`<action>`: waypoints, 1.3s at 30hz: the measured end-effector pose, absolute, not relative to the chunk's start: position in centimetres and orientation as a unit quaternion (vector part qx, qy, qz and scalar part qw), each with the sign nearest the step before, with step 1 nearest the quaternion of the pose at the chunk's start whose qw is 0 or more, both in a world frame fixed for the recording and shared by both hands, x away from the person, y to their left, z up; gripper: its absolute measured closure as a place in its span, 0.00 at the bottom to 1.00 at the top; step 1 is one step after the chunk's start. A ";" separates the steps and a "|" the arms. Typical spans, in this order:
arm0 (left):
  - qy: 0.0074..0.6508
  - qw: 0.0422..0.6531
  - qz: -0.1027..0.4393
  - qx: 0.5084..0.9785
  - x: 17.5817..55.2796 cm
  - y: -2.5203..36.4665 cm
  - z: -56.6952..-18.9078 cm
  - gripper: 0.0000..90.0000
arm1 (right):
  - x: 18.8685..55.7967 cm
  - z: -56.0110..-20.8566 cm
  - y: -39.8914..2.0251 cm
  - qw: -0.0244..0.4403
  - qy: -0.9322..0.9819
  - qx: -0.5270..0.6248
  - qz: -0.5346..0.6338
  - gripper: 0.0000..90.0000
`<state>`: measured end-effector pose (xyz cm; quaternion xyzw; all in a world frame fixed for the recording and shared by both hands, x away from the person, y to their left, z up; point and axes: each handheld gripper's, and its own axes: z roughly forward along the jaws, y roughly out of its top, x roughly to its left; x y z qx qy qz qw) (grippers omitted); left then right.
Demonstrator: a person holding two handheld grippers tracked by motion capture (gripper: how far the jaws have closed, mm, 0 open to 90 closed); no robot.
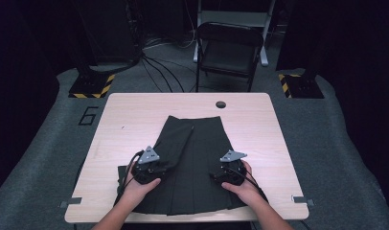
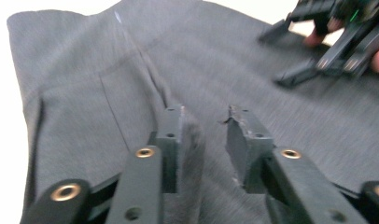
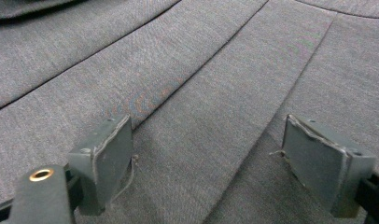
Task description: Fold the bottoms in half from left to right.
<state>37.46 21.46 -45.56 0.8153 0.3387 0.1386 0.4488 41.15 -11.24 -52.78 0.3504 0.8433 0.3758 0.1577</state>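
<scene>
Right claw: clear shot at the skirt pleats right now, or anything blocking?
Probably yes. The right claw is open directly over the skirt, bare pleated fabric between its jaws. The left claw works the other side.

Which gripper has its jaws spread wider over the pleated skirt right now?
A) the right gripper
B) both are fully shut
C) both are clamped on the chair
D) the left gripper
A: in its own view the right gripper shows a wide gap between its jaws above the dark grey pleated skirt, while the left gripper shows only a narrow gap.
</scene>
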 end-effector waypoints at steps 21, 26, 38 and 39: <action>0.493 0.419 0.153 0.747 40.4 31.7 -46.7 0.54 | 41.1 -52.8 -11.2 0.157 0.843 0.351 0.375 0.18; 0.476 0.432 0.116 0.757 40.4 31.0 -47.1 0.58 | 41.2 -52.8 -11.2 0.158 0.843 0.351 0.375 0.18; 0.446 0.425 0.092 0.783 38.6 30.1 -47.0 0.49 | 41.1 -52.8 -11.2 0.158 0.843 0.351 0.376 0.18; 0.443 0.422 0.092 0.785 38.3 30.0 -47.1 0.49 | 41.1 -52.8 -11.2 0.158 0.843 0.351 0.376 0.18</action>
